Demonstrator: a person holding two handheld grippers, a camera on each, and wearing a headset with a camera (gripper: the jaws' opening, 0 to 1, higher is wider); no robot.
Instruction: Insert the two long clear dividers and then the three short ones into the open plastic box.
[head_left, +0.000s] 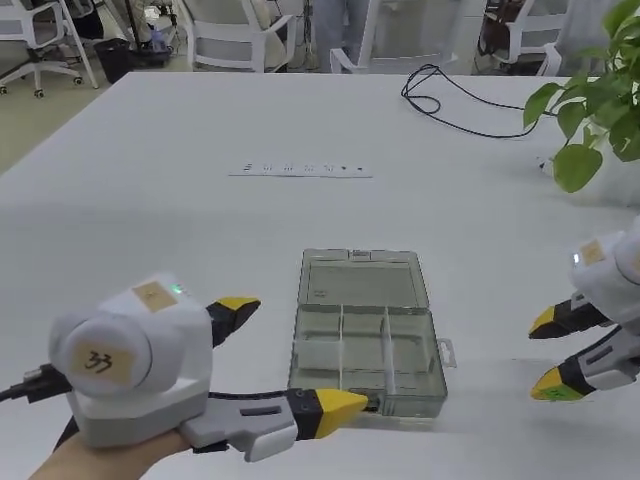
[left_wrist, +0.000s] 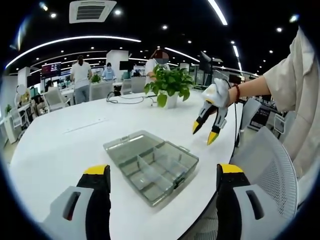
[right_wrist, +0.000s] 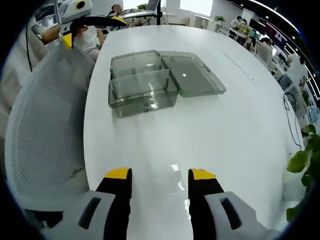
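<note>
Left gripper (left_wrist: 162, 170) spread wide and empty, the open plastic box (left_wrist: 131, 186) just ahead of its jaws. Right gripper (right_wrist: 160, 174) also spread, box farther ahead-left. Clear dividers (head_left: 387, 356) look seated inside: probably light, stiff, slippery, so pinch the top edge.

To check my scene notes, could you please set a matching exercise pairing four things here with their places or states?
Things:
1 plastic box
2 plant
3 black cable
4 left tongs

States:
A looped on the table's far side
B open, at the box's near left corner
C lid laid back flat
D green, on the right

Pairs: 1-C, 2-D, 3-A, 4-B
</note>
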